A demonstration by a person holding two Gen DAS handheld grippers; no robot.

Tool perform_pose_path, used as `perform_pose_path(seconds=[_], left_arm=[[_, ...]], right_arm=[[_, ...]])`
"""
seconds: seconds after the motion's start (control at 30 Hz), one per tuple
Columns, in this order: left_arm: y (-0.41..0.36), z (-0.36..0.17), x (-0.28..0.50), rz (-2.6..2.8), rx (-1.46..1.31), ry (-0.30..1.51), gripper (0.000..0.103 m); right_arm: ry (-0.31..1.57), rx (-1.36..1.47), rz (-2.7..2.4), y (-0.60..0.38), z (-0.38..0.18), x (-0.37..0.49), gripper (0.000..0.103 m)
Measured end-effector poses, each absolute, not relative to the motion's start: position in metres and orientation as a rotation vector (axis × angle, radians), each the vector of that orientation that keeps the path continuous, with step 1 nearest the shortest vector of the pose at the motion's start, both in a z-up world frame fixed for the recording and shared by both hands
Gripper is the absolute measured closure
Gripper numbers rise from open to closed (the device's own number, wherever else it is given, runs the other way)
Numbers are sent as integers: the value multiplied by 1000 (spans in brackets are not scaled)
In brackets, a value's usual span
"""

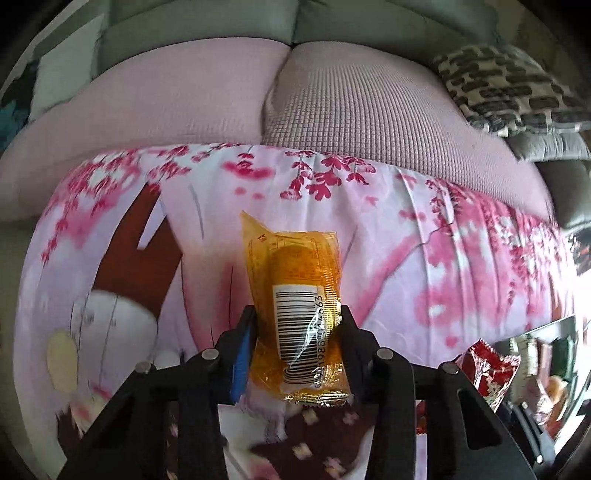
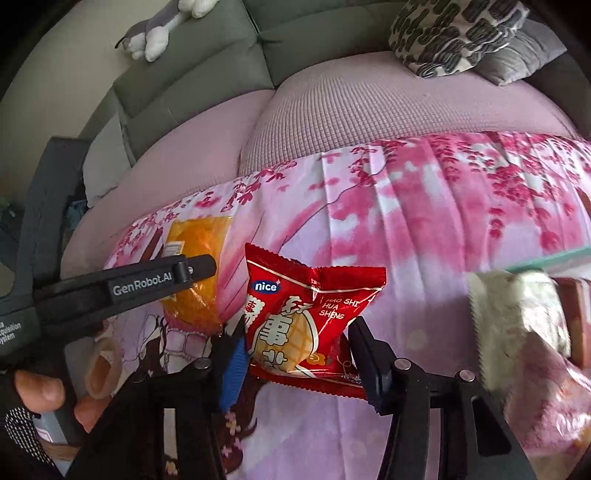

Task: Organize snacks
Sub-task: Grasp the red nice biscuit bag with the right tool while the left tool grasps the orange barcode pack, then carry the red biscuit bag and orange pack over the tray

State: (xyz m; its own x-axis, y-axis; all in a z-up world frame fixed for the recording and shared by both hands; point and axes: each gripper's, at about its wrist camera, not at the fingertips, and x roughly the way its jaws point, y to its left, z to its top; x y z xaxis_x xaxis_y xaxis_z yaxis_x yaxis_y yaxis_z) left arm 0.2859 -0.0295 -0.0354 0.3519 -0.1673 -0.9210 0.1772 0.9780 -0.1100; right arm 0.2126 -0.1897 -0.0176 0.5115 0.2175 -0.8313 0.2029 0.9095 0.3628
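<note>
In the left wrist view my left gripper (image 1: 295, 334) is shut on an orange snack packet (image 1: 293, 273) with a barcode label, and both pads press its lower half. The packet stands up over the floral cloth (image 1: 424, 229). In the right wrist view my right gripper (image 2: 299, 356) is shut on a red snack packet (image 2: 306, 306) printed with "nice", gripped at its lower edge. To the left there, the left gripper (image 2: 207, 273) holds the orange snack packet (image 2: 201, 236), with a person's hand (image 2: 40, 391) behind it. The red snack packet (image 1: 487, 373) also shows at lower right in the left wrist view.
A pink blossom-print cloth (image 2: 443, 229) covers the surface in front of pink sofa cushions (image 2: 369, 110). A patterned pillow (image 2: 454, 33) and a plush toy (image 2: 155, 33) lie on the grey sofa. At the right, a cream packet (image 2: 517, 325) and other snacks sit by a glass edge (image 2: 554, 258).
</note>
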Motion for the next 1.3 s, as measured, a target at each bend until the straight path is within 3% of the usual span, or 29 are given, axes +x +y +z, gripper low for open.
perform_pose_path(seconds=[0.6,1.3], left_arm=[[-36,19,196,-174,-186,1090,59],[-113,53,136,-377,-70,1008,59]], right_arm=[[905,499,-18,-221,44,124,48],[813,589,-165,-302,65,68,48]])
